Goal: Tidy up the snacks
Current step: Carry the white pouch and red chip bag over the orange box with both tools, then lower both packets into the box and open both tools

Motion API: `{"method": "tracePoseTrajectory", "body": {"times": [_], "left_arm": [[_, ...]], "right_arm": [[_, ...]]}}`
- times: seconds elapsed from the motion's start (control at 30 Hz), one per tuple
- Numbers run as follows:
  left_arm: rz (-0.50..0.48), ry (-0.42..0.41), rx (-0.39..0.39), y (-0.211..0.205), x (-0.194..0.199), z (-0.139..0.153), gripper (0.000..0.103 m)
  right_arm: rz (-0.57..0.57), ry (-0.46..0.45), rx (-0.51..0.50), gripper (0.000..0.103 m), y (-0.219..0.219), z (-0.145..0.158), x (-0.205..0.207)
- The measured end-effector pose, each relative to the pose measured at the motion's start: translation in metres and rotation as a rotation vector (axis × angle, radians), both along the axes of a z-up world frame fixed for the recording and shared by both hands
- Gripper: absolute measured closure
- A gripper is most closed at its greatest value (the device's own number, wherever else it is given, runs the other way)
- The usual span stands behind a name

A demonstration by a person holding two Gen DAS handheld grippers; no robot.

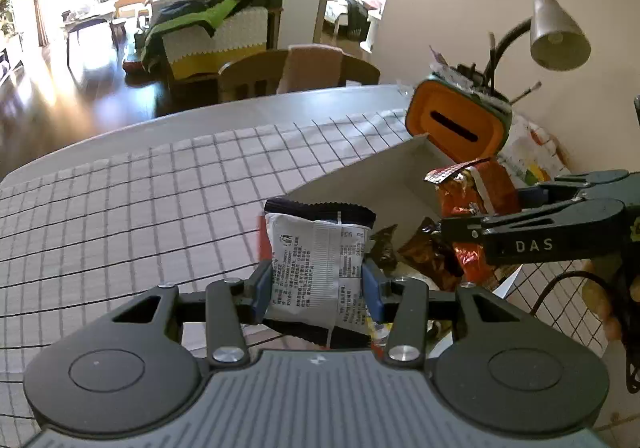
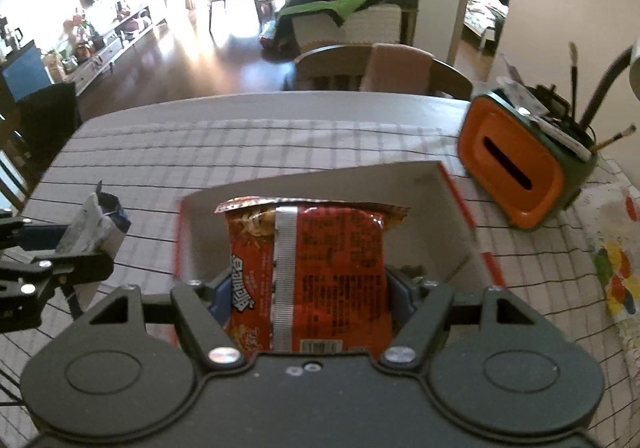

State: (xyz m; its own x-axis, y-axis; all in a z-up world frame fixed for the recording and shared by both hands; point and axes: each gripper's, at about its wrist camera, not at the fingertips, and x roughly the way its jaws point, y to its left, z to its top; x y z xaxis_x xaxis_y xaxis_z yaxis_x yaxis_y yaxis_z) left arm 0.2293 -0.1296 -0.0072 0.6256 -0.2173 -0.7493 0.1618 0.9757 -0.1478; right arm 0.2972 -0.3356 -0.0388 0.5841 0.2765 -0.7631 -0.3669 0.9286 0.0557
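My left gripper [image 1: 318, 284] is shut on a silver and black snack packet [image 1: 316, 248], held above the checked tablecloth just left of a white cardboard box [image 1: 384, 175]. My right gripper [image 2: 306, 288] is shut on a red noodle packet [image 2: 308, 268], which hangs over the same white box [image 2: 436, 219] with its red-trimmed rim. In the left wrist view the right gripper [image 1: 460, 232] comes in from the right with the red packet [image 1: 480, 187] above brown wrappers [image 1: 424, 252] lying in the box. The right wrist view shows the left gripper [image 2: 80, 248] and its silver packet [image 2: 96, 224] at the left.
An orange and green holder [image 1: 456, 119] with brushes stands behind the box, beside a grey desk lamp [image 1: 556, 31]. A colourful printed bag [image 2: 616, 268] lies at the right. A wooden chair [image 1: 296, 71] stands at the table's far edge. A black wire basket [image 1: 576, 308] sits at the right.
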Motion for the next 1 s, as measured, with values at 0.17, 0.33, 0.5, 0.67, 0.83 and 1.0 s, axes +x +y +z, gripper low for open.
{"method": "tracePoseTrajectory", "body": {"times": [0.17, 0.33, 0.5, 0.67, 0.83, 1.0], "left_arm": [[-0.027, 0.031, 0.037, -0.032, 0.010, -0.017, 0.058], [-0.059, 0.059, 0.075, -0.062, 0.021, -0.035, 0.058], [-0.104, 0.103, 0.112, -0.087, 0.032, -0.054, 0.058], [-0.118, 0.141, 0.162, -0.102, 0.038, -0.074, 0.058], [-0.114, 0.175, 0.187, -0.105, 0.043, -0.087, 0.058], [-0.099, 0.204, 0.190, -0.105, 0.049, -0.095, 0.058]], "right_arm": [[-0.021, 0.025, -0.031, 0.031, -0.021, -0.022, 0.014], [-0.028, 0.063, -0.054, 0.031, -0.038, -0.042, 0.025], [-0.013, 0.087, -0.079, 0.031, -0.038, -0.057, 0.030], [-0.004, 0.096, -0.107, 0.031, -0.037, -0.073, 0.036], [-0.010, 0.097, -0.105, 0.030, -0.036, -0.084, 0.041], [-0.020, 0.103, -0.088, 0.029, -0.039, -0.091, 0.048]]}}
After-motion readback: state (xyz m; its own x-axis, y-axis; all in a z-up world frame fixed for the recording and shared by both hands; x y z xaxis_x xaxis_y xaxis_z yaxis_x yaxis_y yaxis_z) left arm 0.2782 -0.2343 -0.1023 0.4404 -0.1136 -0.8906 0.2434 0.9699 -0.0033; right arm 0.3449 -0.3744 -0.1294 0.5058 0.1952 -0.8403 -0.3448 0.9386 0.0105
